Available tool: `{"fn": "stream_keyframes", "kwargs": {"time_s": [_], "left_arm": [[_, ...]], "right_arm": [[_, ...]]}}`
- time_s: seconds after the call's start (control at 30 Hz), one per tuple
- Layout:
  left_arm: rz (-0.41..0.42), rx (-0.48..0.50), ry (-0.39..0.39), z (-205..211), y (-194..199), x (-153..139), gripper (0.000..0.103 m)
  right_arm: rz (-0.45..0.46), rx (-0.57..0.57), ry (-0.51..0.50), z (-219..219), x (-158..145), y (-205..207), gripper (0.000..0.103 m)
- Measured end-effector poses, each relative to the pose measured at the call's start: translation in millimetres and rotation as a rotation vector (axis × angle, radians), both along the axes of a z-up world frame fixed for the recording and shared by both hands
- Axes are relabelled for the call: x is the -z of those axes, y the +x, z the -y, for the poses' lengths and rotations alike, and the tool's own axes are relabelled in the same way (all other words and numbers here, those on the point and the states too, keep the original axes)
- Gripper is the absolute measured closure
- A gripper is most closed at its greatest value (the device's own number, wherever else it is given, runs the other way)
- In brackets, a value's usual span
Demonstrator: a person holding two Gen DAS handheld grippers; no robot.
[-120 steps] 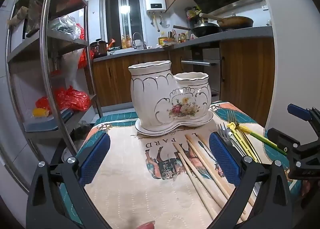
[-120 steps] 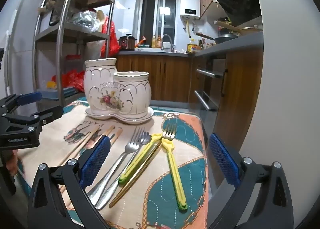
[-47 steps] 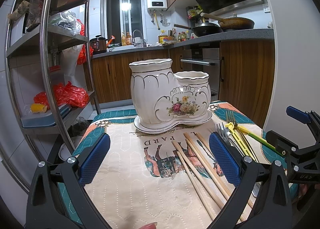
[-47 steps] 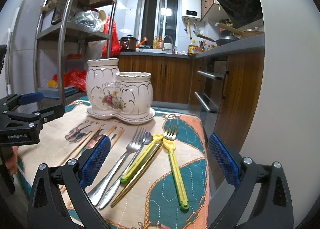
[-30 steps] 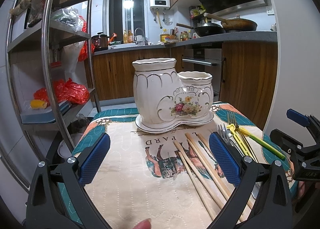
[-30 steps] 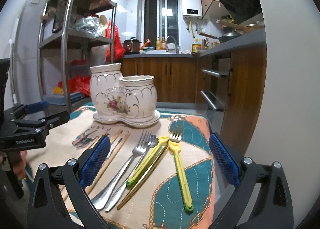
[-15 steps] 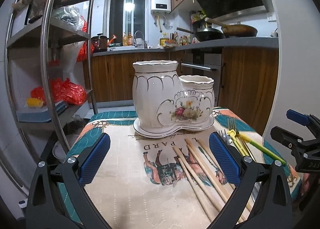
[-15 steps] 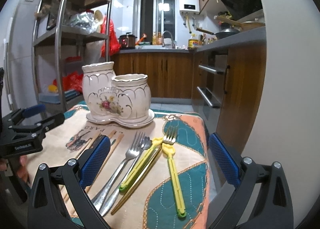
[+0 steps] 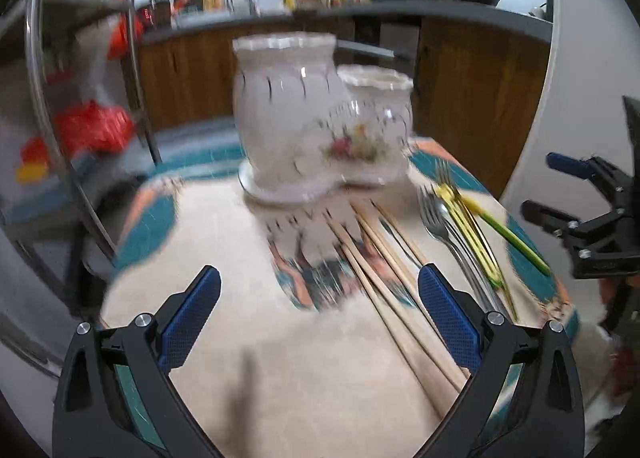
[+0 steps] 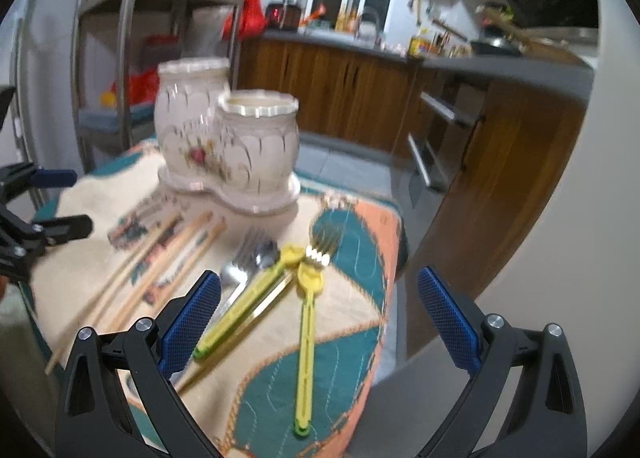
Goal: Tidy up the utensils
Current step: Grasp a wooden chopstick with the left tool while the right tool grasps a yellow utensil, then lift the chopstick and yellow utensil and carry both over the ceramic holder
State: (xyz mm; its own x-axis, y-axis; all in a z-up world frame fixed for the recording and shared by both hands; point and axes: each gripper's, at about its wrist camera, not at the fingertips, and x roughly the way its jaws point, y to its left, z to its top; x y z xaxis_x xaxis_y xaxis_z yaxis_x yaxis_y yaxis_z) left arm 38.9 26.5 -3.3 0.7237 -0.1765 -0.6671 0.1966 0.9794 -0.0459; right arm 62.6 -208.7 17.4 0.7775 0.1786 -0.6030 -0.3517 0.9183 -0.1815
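white porcelain, a two-cup holder (image 10: 228,146) stands at the worktop's (image 9: 320,358) far edge, both cups apparently empty. nearer, the utensils lie loose on the cloth, long axes running roughly from near edge to far: chopsticks (image 9: 384,258) toward the middle, steel forks (image 10: 244,258) beside them, then a yellow fork (image 10: 306,322) nearest the right edge. the right gripper (image 10: 318,316) hangs over the forks, jaws wide apart and empty, the yellow fork almost straight ahead between them. the left gripper (image 9: 320,312) is just as open and empty, with the chopsticks off its right side. judged from this, each hand is nearest its own group, and nothing is yet in the holder.
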Motion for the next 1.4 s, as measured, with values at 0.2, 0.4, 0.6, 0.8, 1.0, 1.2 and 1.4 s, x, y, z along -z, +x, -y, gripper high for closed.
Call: {"fn": "stream_keyframes", "kwargs": {"time_s": [0.2,0.4,0.6,0.8,1.0,1.2,1.4], "left_arm": [[-0.166,0.053,0.025,15.9,2.1,17.9,0.026],[-0.253,0.106,0.057,36.5,-0.7,30.7,0.054],[-0.268,0.121,0.111,37.4,4.8,31.2,0.078],[-0.297,0.117,0.151,23.9,25.0,31.8,0.079],[-0.325,0.165,0.166,24.0,42.6,31.1,0.081],[-0.343,0.184,0.111,10.5,45.2,30.5,0.099],[-0.284,0.174,0.087,-5.7,36.9,23.4,0.099]], "right_arm": [[-0.143,0.016,-0.015,10.7,11.4,8.8,0.007],[-0.266,0.027,0.008,19.8,17.3,20.1,0.033],[-0.368,0.010,-0.019,13.7,32.3,30.1,0.057],[-0.405,-0.003,-0.041,6.4,36.0,41.3,0.065],[-0.451,-0.023,-0.045,2.2,38.9,51.8,0.076],[-0.476,-0.023,0.012,6.8,37.2,54.6,0.092],[-0.431,-0.033,0.066,10.7,23.7,43.4,0.092]]}}
